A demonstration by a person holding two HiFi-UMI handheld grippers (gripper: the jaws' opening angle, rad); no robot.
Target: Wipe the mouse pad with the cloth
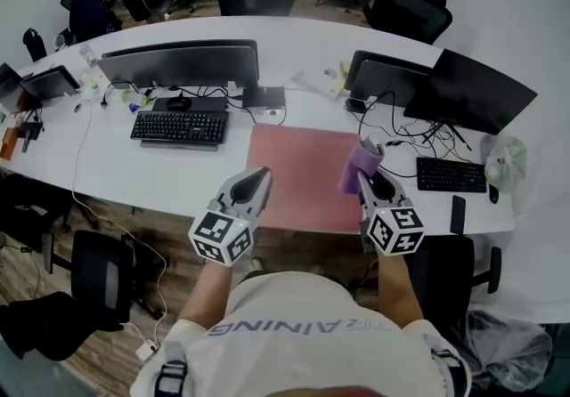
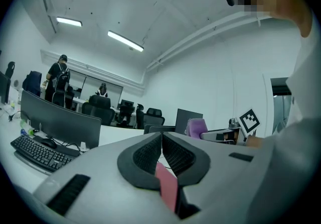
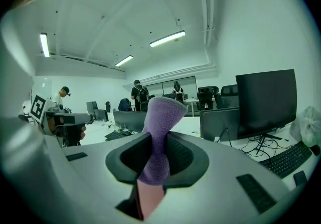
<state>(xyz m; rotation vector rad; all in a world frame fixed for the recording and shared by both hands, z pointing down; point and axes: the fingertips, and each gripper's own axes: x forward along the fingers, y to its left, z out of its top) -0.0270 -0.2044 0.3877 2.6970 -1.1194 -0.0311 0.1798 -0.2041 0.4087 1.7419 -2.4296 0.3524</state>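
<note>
The pink mouse pad [image 1: 298, 174] is lying on the white desk [image 1: 160, 174], its near edge partly hidden behind the left gripper [image 1: 260, 178], jaws pressed together and empty, and the right gripper [image 1: 366, 172], which is pinching the purple cloth [image 1: 358, 164] above the pad's right side.

Lighting: bright, even, cool white. Source: ceiling strip lights [image 2: 124, 41] overhead, blown out to plain white. Shadows: soft and faint on the white counter [image 1: 303, 48], darker on the floor beneath it. Distortion: heavy fisheye with black corners in both gripper views; the head view bows the counter. Focus: cloth [image 3: 159, 132] pile crisp, far room softer.
</note>
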